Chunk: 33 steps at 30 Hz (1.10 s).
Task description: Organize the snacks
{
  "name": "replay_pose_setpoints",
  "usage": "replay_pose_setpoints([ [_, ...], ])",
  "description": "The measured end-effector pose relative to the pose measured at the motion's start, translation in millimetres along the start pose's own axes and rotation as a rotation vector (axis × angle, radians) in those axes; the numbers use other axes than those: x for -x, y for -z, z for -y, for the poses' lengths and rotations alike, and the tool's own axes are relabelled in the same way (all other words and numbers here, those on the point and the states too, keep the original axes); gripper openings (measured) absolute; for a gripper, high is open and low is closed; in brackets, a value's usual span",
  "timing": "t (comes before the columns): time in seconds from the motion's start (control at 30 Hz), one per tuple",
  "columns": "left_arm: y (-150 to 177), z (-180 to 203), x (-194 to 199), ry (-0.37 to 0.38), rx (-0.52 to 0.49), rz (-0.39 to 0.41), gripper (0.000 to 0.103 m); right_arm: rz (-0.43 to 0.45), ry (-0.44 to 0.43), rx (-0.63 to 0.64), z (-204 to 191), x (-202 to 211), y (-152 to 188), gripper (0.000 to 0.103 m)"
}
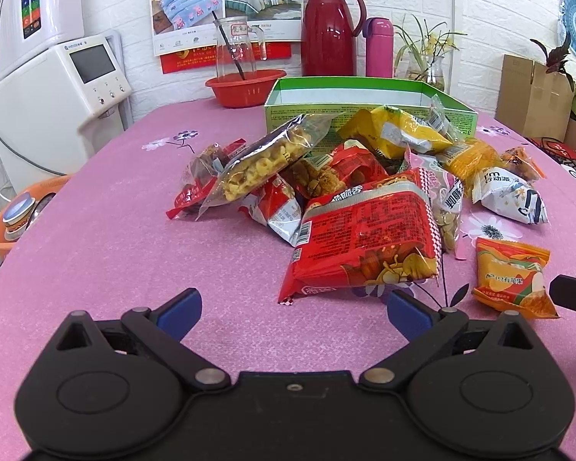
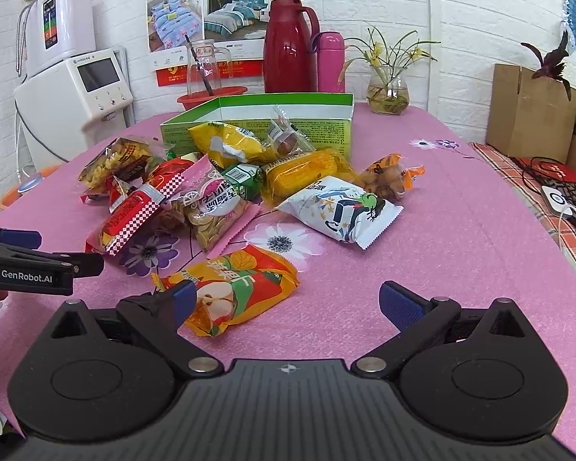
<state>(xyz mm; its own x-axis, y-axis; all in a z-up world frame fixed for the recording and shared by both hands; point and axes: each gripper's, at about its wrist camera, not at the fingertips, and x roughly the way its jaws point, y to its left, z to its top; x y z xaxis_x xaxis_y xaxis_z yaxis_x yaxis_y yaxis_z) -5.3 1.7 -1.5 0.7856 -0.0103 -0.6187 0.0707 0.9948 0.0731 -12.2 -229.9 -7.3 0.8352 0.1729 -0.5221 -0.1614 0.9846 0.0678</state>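
A heap of snack packets lies on the pink tablecloth (image 1: 107, 238) in front of an open green box (image 1: 368, 109) (image 2: 249, 119). Nearest my left gripper (image 1: 293, 309) is a big red packet (image 1: 364, 234), just beyond its open blue fingertips, which hold nothing. An orange apple-chip packet (image 2: 234, 292) (image 1: 512, 276) lies by the left fingertip of my right gripper (image 2: 288, 303), which is open and empty. A white packet (image 2: 341, 207) and a pink cracker packet (image 2: 211, 207) lie farther on. The left gripper (image 2: 38, 265) shows at the left edge of the right wrist view.
Behind the box stand a red thermos jug (image 1: 328, 27), a pink bottle (image 1: 380, 46), a glass jug in a red bowl (image 1: 245, 84) and a vase with a plant (image 2: 388, 92). A white appliance (image 1: 57, 88) is at the left; cardboard boxes (image 2: 530, 111) at the right.
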Motion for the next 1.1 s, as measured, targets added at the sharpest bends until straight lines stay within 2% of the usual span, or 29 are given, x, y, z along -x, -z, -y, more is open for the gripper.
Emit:
replay_pose_setpoints([
  [1.1,-7,0,2,0.025,-0.002,0.03,0.103,-0.013,-0.03,0.003,-6,-13,-7,0.103],
])
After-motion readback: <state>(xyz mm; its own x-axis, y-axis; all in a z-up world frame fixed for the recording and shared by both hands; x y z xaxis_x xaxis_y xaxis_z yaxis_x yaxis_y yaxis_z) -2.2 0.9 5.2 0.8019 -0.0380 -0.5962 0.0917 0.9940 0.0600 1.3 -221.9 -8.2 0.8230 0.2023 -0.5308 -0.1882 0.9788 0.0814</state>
